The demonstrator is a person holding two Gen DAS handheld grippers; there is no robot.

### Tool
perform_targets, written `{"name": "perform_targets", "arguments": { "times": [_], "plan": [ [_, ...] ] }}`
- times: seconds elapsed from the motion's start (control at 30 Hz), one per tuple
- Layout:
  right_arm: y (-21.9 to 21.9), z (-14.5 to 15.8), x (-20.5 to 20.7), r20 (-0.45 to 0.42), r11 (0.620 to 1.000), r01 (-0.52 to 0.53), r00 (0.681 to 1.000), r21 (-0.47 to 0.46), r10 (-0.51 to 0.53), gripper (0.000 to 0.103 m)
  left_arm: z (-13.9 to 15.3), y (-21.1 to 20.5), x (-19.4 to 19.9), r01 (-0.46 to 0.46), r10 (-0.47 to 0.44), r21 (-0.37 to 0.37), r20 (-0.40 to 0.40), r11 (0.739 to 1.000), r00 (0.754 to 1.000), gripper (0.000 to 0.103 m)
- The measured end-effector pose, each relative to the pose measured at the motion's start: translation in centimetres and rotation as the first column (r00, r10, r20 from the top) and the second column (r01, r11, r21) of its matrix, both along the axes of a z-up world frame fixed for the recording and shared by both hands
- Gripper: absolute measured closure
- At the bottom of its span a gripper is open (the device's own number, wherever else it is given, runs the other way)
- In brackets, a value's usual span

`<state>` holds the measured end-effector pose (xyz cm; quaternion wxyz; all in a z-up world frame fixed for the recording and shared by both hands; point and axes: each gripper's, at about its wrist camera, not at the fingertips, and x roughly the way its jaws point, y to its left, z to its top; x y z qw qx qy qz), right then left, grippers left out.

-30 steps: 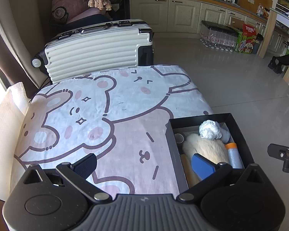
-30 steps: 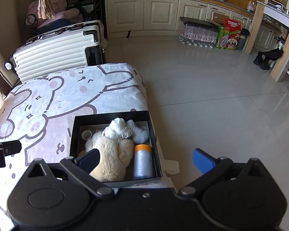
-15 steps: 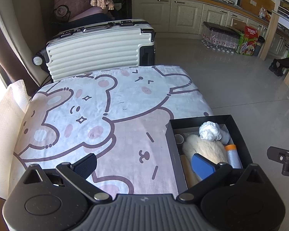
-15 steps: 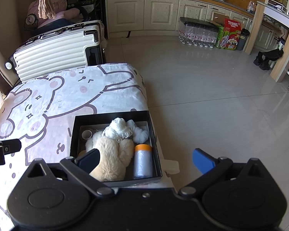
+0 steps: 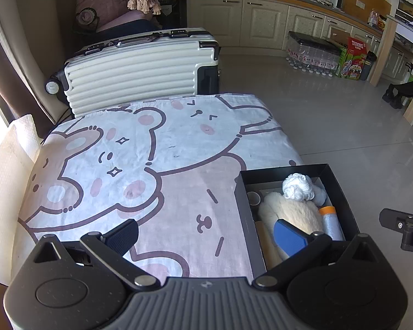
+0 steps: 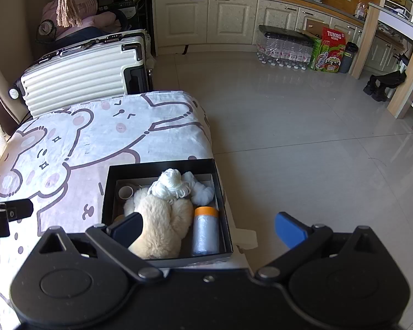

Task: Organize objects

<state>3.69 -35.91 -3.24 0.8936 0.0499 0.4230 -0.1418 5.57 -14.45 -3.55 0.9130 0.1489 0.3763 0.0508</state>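
Note:
A black open box (image 6: 162,166) (image 5: 243,211) sits at the near right corner of the bear-print table (image 5: 140,148). In it lie a cream plush toy (image 6: 162,220) (image 5: 291,211), white yarn (image 6: 170,183) (image 5: 297,187), a white cloth bundle (image 6: 203,191), a clear roll with an orange cap (image 6: 205,231) (image 5: 329,221) and a small tape roll (image 6: 125,192) (image 5: 253,198). My left gripper (image 5: 206,233) is open and empty, held above the table's near edge, left of the box. My right gripper (image 6: 208,227) is open and empty above the box's near side.
A cream ribbed suitcase (image 5: 140,66) (image 6: 79,74) lies behind the table. Tiled floor (image 6: 303,143) spreads to the right, with bottled water packs (image 6: 283,46) and a green carton (image 6: 329,52) by the kitchen cabinets. A white cushion (image 5: 8,170) borders the table's left side.
The left gripper's view has drifted slightly; both grippers stay open and empty, and the box's contents have not moved.

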Motion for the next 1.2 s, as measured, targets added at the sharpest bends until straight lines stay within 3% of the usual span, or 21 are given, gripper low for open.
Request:
{"name": "perform_targets", "arguments": {
  "times": [1.2],
  "plan": [
    [0.04,0.08,0.05,0.0,1.0,-0.001,1.0,-0.001,0.001,0.0,-0.02,-0.21,-0.05,0.01,-0.01,0.013,-0.004,1.0,1.0,0.0]
  ]
}}
